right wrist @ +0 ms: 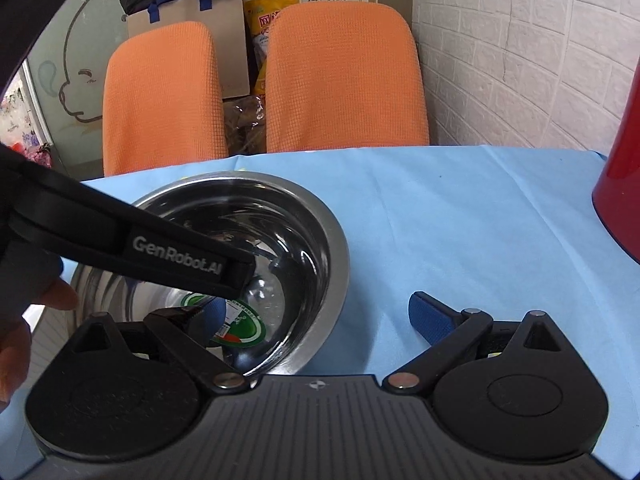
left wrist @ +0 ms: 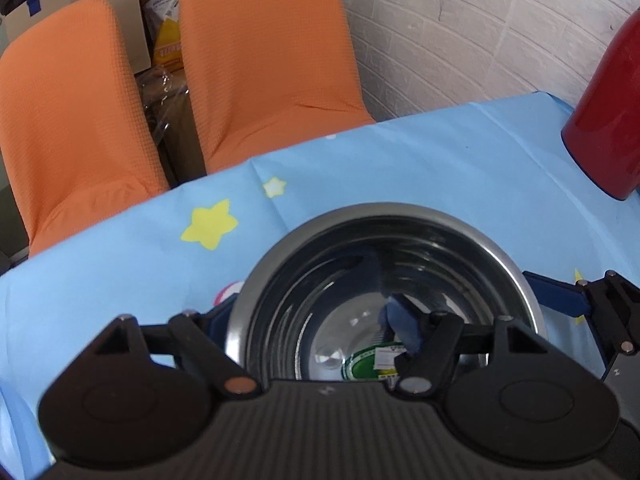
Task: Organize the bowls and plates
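A steel bowl [left wrist: 384, 280] with a green sticker [left wrist: 364, 366] on its bottom stands on the blue star tablecloth [left wrist: 440, 168]. My left gripper [left wrist: 312, 320] is open and straddles the bowl's left wall: one blue pad is outside by the rim, the other inside. In the right wrist view the same bowl [right wrist: 312, 240] sits left of centre. My right gripper [right wrist: 316, 316] is open astride the bowl's right wall: its left pad inside, its right pad [right wrist: 430, 316] outside on the cloth. The left gripper's black body [right wrist: 132, 236] crosses over the bowl.
A red cylindrical flask [left wrist: 608, 120] stands on the table at the right, also in the right wrist view [right wrist: 624, 184]. Two orange chairs [left wrist: 264, 52] stand behind the far table edge against a white brick wall [left wrist: 480, 20]. Boxes and bags lie behind the chairs.
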`<state>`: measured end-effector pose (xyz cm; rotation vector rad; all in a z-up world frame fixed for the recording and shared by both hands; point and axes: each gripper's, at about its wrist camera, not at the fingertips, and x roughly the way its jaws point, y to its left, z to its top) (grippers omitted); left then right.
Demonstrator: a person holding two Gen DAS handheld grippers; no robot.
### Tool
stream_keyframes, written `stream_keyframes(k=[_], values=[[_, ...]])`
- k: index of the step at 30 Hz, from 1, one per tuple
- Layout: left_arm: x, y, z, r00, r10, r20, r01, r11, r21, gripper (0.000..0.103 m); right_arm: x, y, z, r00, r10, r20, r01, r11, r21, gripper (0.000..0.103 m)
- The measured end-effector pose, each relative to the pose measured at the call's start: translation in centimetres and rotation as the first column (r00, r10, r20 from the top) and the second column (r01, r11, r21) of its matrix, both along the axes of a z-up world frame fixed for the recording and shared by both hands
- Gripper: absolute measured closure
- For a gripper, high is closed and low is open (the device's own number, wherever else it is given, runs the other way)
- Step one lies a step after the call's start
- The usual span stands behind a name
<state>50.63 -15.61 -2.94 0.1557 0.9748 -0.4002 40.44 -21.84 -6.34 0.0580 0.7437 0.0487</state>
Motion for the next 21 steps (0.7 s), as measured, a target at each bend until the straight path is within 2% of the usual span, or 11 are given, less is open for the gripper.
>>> stream_keyframes(k=[6, 9, 10, 12, 14, 16, 17, 18, 21], values=[[0.0, 0.0, 0.0, 1.0, -0.009, 0.002, 0.009, 1.0, 0.002, 0.033, -0.5, -0.4, 0.1, 0.999, 0.016, 0.038, -0.017, 1.0, 0.025, 0.0], [-0.2, -0.1, 0.0, 1.0, -0.012, 0.015, 0.012, 1.0, 0.008, 0.036, -0.4, -0.2, 0.1, 0.998, 0.026, 0.05, -0.026, 1.0, -0.014, 0.0], [-0.3, -0.1, 0.0, 1.0, -0.014, 0.022, 0.014, 1.0, 0.011, 0.038, -0.4, -0.1, 0.1, 0.998, 0.032, 0.052, -0.03, 0.999, -0.031, 0.003], [-0.4, -0.2, 0.1, 0.999, -0.015, 0.035, 0.014, 1.0, 0.026, 0.043, -0.5, 0.1, 0.1, 0.997, 0.046, 0.06, -0.044, 0.998, -0.045, 0.024], [-0.5, -0.3, 0.2, 0.999, -0.007, 0.037, 0.006, 0.999, 0.032, 0.046, -0.5, 0.2, 0.2, 0.997, 0.052, 0.06, -0.05, 0.998, -0.047, 0.038], [-0.8, -0.3, 0.3, 0.999, -0.008, 0.036, 0.007, 1.0, 0.03, 0.052, -0.5, 0.2, 0.2, 0.997, 0.044, 0.059, -0.042, 0.998, -0.041, 0.038], [-1.0, -0.4, 0.4, 0.999, -0.012, 0.033, 0.011, 0.999, 0.032, 0.057, -0.5, 0.1, 0.3, 0.997, 0.044, 0.058, -0.042, 0.999, -0.033, 0.043], [-1.4, -0.4, 0.5, 0.999, -0.017, 0.031, 0.016, 0.999, 0.033, 0.063, -0.7, -0.1, 0.4, 0.998, 0.038, 0.054, -0.037, 0.999, -0.021, 0.043], [-2.9, -0.7, 1.6, 0.998, -0.028, 0.057, 0.026, 0.999, 0.033, 0.063, -1.7, -0.3, 1.1, 0.998, 0.029, 0.057, -0.029, 1.0, 0.007, 0.043]])
